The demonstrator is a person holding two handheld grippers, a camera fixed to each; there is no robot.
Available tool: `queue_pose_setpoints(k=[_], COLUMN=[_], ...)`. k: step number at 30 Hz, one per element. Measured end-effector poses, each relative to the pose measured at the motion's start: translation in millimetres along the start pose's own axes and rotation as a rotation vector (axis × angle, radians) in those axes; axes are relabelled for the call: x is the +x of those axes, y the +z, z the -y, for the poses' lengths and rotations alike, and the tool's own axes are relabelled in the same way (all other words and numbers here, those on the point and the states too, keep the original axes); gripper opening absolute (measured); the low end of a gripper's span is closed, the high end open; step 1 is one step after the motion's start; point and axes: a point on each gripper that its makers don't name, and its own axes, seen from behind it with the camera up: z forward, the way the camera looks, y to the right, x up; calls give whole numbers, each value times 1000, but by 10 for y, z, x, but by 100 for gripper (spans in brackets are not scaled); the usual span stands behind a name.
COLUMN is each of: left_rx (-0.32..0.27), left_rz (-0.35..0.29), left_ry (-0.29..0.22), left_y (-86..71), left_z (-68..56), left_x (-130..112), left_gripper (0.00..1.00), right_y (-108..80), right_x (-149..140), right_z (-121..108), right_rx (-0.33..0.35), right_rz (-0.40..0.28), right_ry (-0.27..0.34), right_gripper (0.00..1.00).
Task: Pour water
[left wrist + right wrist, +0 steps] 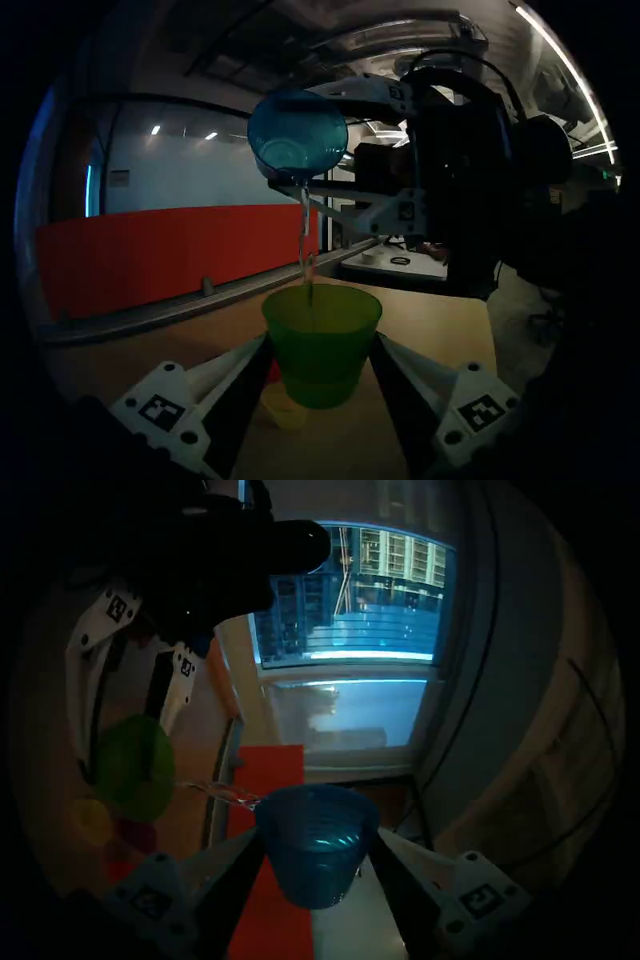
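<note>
My left gripper is shut on a green plastic cup, held upright over a wooden table. Above it my right gripper holds a blue cup tipped on its side, and a thin stream of water falls from its rim into the green cup. In the right gripper view, my right gripper is shut on the blue cup; water runs from its lip toward the green cup, which sits between the left gripper's fingers.
A small yellow cup and a red one stand on the table below the green cup. A red wall panel and a ledge run along the far side. A large window and another table lie beyond.
</note>
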Motion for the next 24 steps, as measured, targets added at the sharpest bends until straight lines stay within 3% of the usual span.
queue_pose_setpoints(k=[24], left_rx=[6], left_rz=[-13], left_ry=[-4], left_y=[-1], left_z=[39], left_x=[47], left_gripper=[81], right_y=[11], right_x=[253], right_z=[-74], right_rx=[-25], right_rz=[-6], right_ry=[-169], right_gripper=[87])
